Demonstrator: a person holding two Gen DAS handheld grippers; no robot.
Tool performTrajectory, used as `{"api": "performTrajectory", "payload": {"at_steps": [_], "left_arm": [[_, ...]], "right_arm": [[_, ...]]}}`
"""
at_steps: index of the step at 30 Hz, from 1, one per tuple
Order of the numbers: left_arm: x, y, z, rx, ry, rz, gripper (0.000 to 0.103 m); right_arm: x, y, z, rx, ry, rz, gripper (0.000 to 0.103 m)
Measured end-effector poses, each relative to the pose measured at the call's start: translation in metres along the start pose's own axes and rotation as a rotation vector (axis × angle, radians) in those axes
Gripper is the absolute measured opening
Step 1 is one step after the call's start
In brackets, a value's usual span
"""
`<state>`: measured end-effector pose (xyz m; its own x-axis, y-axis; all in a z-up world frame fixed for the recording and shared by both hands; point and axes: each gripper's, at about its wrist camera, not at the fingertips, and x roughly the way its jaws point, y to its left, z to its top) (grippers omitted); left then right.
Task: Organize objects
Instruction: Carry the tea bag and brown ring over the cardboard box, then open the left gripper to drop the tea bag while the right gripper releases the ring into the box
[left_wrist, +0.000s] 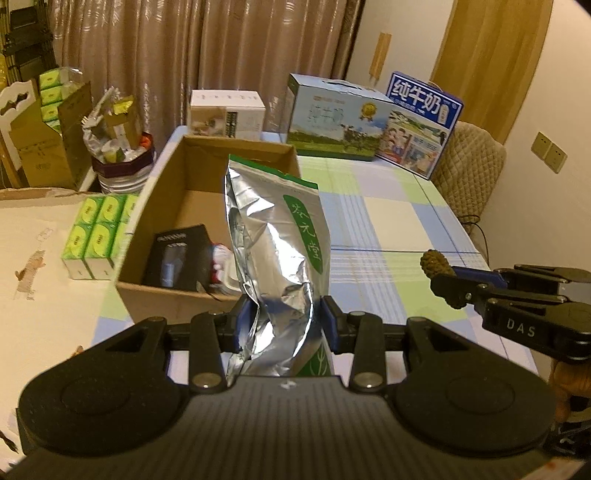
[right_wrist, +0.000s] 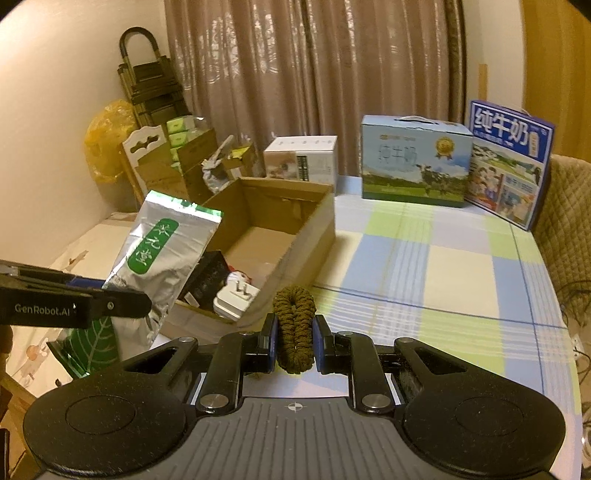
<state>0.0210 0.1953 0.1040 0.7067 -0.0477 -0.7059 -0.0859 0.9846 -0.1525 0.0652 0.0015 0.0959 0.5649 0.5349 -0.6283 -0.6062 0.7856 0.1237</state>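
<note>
The table (right_wrist: 424, 258), under a blue, green and cream checked cloth, takes up most of the room in front of me, with a brown curtain (right_wrist: 295, 74) hanging behind it. At the far edge, around one o'clock, stand two milk cartons side by side: a pale blue one with a cow on it (right_wrist: 415, 162) and a darker blue one (right_wrist: 509, 162) leaning beside it. A smaller white box (right_wrist: 301, 158) sits at about twelve o'clock, just behind the open cardboard box (left_wrist: 207, 173) that stands on the table's left part. Inside that box, at its near end, lie a black carton (left_wrist: 177, 254) and a white plug adapter (right_wrist: 236, 295). Off to nine o'clock a pack of green tissue boxes (left_wrist: 98, 232) rests on a cream surface beside the table. The left gripper (left_wrist: 284, 325) is clamped on a silver foil tea pouch (left_wrist: 277, 251) with a green label, held upright in the air at the near edge of the cardboard box. To its right, at about three o'clock, the right gripper (right_wrist: 295, 343) is pinched tight on a fuzzy olive-brown hair tie (right_wrist: 294, 325), squeezed into a narrow loop above the cloth.
</note>
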Motion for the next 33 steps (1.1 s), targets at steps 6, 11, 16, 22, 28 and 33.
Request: {"api": "performTrajectory", "payload": {"at_steps": [6, 11, 16, 22, 28, 33], "left_arm": [[0.001, 0.015, 0.012, 0.007, -0.006, 0.02, 0.034], [0.007, 0.027, 0.024, 0.011, -0.008, 0.029, 0.034], [0.013, 0.041, 0.042, 0.015, -0.018, 0.042, 0.034], [0.03, 0.054, 0.068, 0.023, -0.018, 0.054, 0.034], [0.058, 0.066, 0.087, 0.024, 0.001, 0.062, 0.034], [0.075, 0.071, 0.094, 0.023, 0.011, 0.063, 0.034]], "right_arm": [[0.014, 0.011, 0.013, -0.019, -0.003, 0.018, 0.016], [0.028, 0.019, 0.026, -0.034, -0.006, 0.033, 0.016], [0.045, 0.025, 0.041, -0.048, -0.007, 0.046, 0.016], [0.069, 0.025, 0.058, -0.037, -0.004, 0.057, 0.016], [0.091, 0.023, 0.068, -0.033, 0.007, 0.063, 0.016], [0.106, 0.02, 0.07, -0.025, 0.018, 0.065, 0.016]]}}
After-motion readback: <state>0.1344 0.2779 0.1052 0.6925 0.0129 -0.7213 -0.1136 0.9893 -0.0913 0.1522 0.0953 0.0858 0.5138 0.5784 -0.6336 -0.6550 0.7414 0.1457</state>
